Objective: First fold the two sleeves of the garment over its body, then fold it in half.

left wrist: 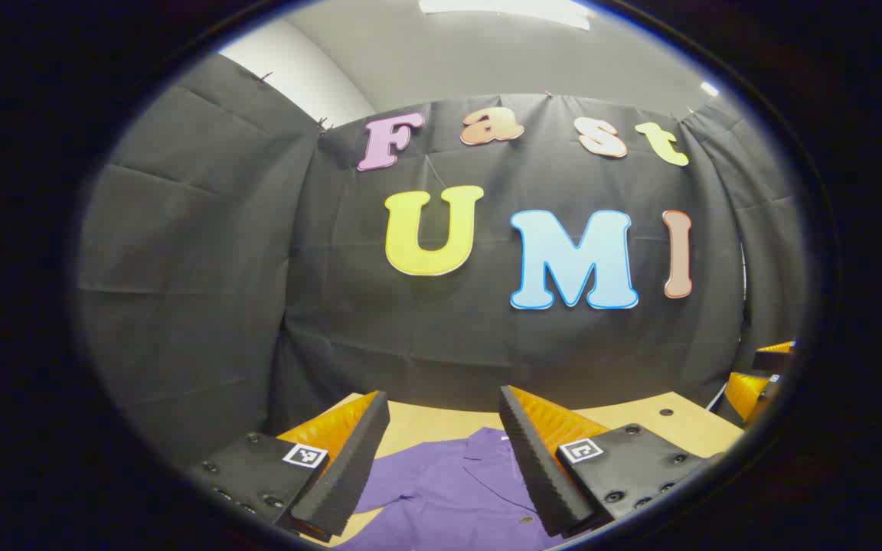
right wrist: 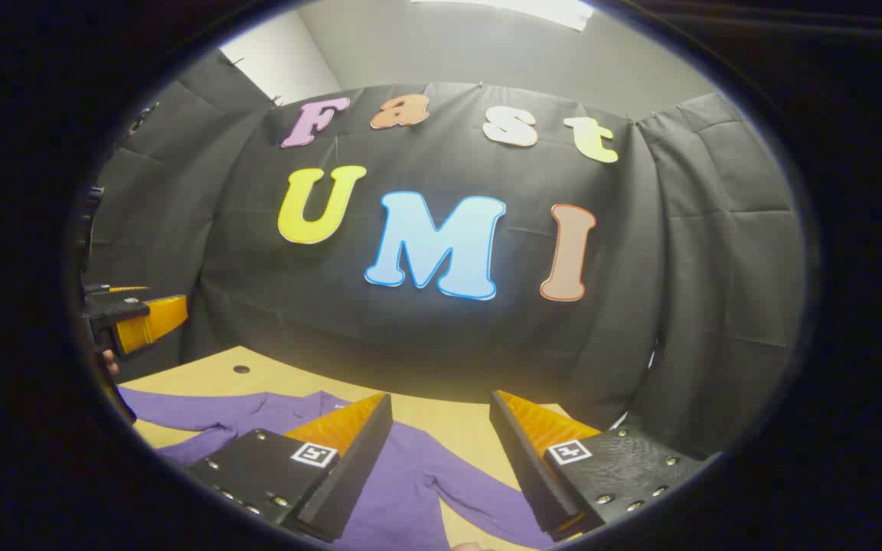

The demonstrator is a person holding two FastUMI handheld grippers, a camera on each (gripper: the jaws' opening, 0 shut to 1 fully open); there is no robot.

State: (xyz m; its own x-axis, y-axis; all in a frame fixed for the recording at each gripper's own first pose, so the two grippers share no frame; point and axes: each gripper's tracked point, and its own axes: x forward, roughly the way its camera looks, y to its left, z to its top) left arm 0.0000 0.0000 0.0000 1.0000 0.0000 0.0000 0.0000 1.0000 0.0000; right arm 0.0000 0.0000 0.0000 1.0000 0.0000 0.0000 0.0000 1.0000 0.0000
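Left gripper view: left gripper [left wrist: 441,451] spread wide above the purple garment [left wrist: 449,490], its lower part cut off; right gripper [right wrist: 441,451] likewise wide, one sleeve [right wrist: 487,497] between its fingers.

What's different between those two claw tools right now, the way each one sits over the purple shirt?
The left gripper hangs over the purple button-up shirt's collar and button placket, while the right gripper hangs over a spread sleeve and bare wooden table. Shared: both are open, hold nothing, and are raised off the cloth.
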